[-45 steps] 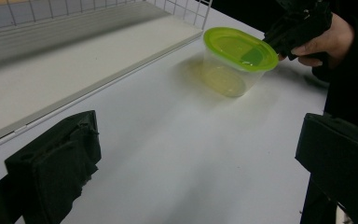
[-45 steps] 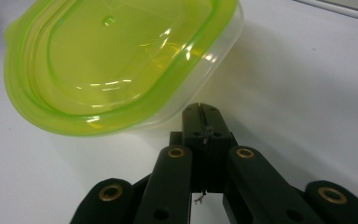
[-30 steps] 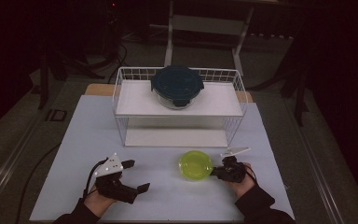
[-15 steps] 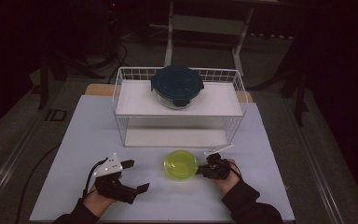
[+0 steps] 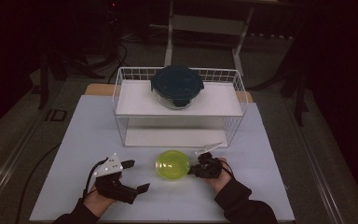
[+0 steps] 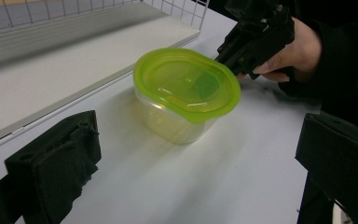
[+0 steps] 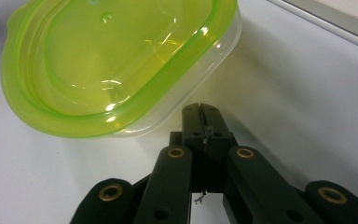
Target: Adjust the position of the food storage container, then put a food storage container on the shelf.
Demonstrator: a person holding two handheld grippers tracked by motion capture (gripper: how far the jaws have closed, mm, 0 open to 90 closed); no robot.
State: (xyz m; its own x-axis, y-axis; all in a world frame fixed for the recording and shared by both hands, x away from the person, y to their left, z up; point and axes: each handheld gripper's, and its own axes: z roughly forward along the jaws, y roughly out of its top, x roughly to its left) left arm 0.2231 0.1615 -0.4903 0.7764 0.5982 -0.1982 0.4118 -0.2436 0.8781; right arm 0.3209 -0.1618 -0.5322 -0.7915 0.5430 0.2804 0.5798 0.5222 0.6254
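In the lower left of the high view the left gripper [image 5: 133, 176] rests on the desk [image 5: 270, 154], fingers spread and empty. The green-lidded container [image 5: 172, 164] sits lower centre, before the wire rack [image 5: 121, 93]. The right gripper [image 5: 195, 169], fingers pressed together, noses its right edge, clearly the nearer.

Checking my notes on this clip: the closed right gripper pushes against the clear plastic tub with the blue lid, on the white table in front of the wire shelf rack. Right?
Not quite: the lid is yellow-green, not blue, as the left gripper view shows. The clear plastic tub with the yellow-green lid stands on the white table before the white wire shelf rack, the closed right gripper at its side.
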